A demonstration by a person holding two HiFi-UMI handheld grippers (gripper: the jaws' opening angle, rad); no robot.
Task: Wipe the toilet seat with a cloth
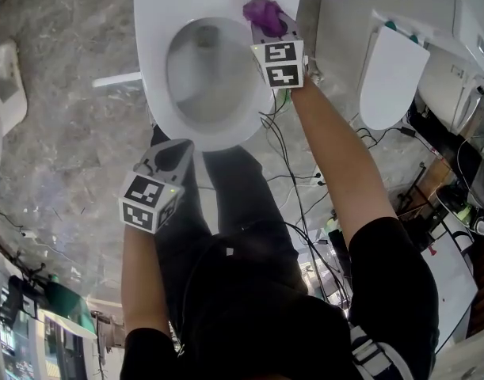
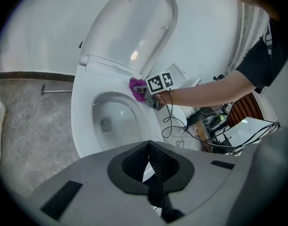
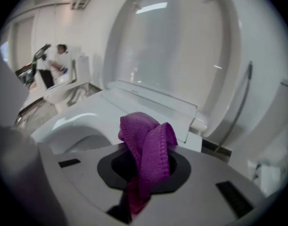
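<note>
Your right gripper point(image 1: 270, 27) grasps the cloth point(image 1: 261, 10) at the seat point(image 1: 151, 70) (rear corner); your left gripper point(image 1: 173, 152): clenched, empty.

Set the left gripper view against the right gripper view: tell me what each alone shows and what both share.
Left gripper view only: the shut, empty left gripper, the right gripper seen from outside, the arm behind it, and loose cables. Right gripper view only: its own jaws clamped on the cloth, and a distant person at another toilet. Both: the purple cloth, the seat and the raised lid.
</note>
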